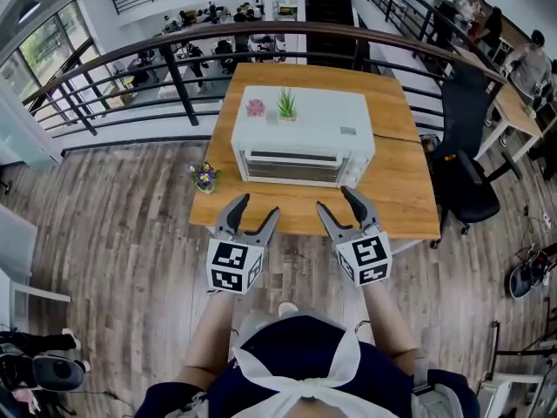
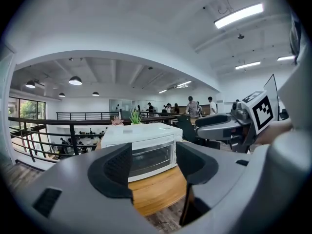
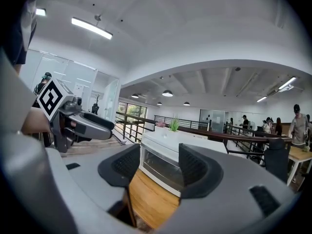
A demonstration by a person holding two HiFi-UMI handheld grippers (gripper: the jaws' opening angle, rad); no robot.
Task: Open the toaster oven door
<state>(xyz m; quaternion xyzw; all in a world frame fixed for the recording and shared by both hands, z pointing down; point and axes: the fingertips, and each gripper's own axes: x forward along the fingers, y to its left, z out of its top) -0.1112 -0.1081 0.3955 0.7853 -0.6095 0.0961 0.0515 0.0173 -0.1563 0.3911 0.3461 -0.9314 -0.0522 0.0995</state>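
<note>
- A white toaster oven [image 1: 302, 136] sits about mid-worktop on a wooden worktop [image 1: 396, 190], with its front turned toward the person.
- Its glass door [image 1: 291, 165] is shut, flush against the front of the housing.
- A small green spiky plant [image 1: 286, 104] and a small pink plant [image 1: 255, 107] stand side by side on the oven's top, toward its back left.
- A little pot of purple flowers [image 1: 204, 178] stands on the worktop near its front left corner, to the left of the oven and clear of it.
- The left tool [image 1: 258, 209] is held at the worktop's near edge, short of the oven and not touching it. Its jaws are spread wide with nothing between them.
- The right tool [image 1: 338, 200] is held level with it just to the right, also at the near edge and clear of the oven. Its jaws are likewise spread wide and empty.
- In both gripper views the oven's front shows through the gap between the jaws, well ahead of the pads.
- A dark metal railing [image 1: 174, 68] curves behind the worktop.
- A black office chair [image 1: 466, 177] stands on the wooden floor [image 1: 122, 216] to the right of the worktop.
</note>
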